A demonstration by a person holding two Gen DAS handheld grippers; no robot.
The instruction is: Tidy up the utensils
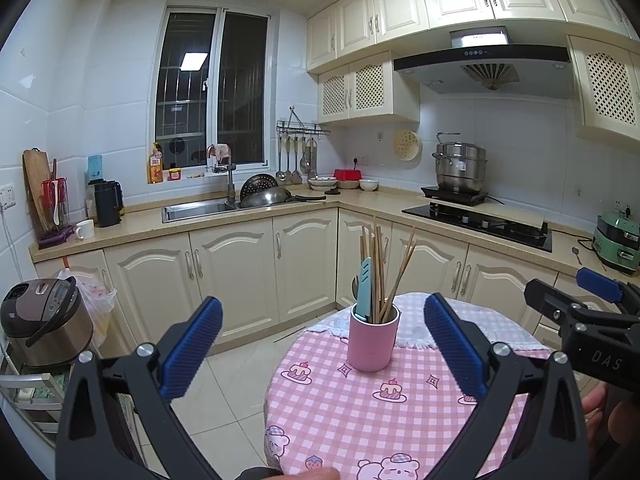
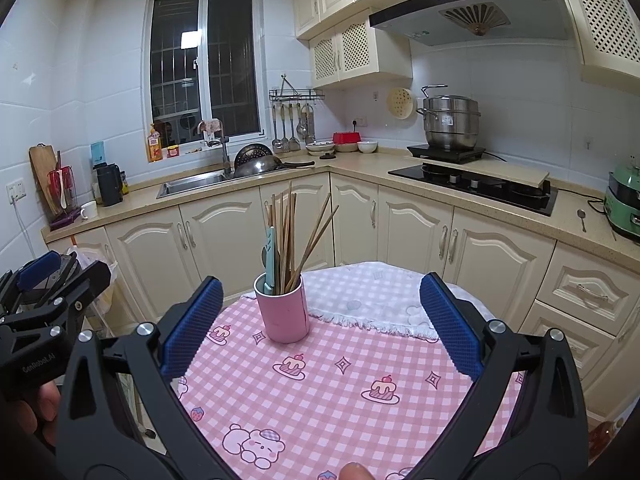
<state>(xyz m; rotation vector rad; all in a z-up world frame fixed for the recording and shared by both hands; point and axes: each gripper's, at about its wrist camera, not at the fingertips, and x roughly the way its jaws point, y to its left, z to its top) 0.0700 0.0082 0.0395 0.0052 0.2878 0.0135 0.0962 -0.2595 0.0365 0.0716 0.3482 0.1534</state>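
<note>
Closest to the cameras, both tools are just hanging over the near edge of the table with nothing in them. The left gripper (image 1: 322, 344) has its blue pads spread wide, and the right gripper (image 2: 320, 324) is splayed just as wide, nothing between the fingers on either one.

A bit further in, the round table (image 2: 340, 408) wears a pink checkered cloth with little cake and bear prints, plus a paler checkered towel (image 2: 372, 300) with a fringed edge laid over the far side.

The pink cup (image 2: 283, 312) stands upright on the cloth, right at the near edge of that towel, left of centre in the right wrist view. It's stuffed with a bundle of wooden chopsticks (image 2: 288, 236), most standing fairly straight and a couple leaning out to the right. A light blue utensil (image 1: 364, 290) with a slotted top sits at the left side of the cup, and something dark is tucked behind it that I can't make out.

Past the table it's cream cabinets under a beige L-shaped counter (image 2: 360, 166). There's a sink (image 2: 192, 182) under the dark window, a wok (image 2: 260, 166) beside it, a black cooktop (image 2: 476, 186), and a steel steamer pot (image 2: 450, 120) under the range hood (image 2: 468, 4).
</note>
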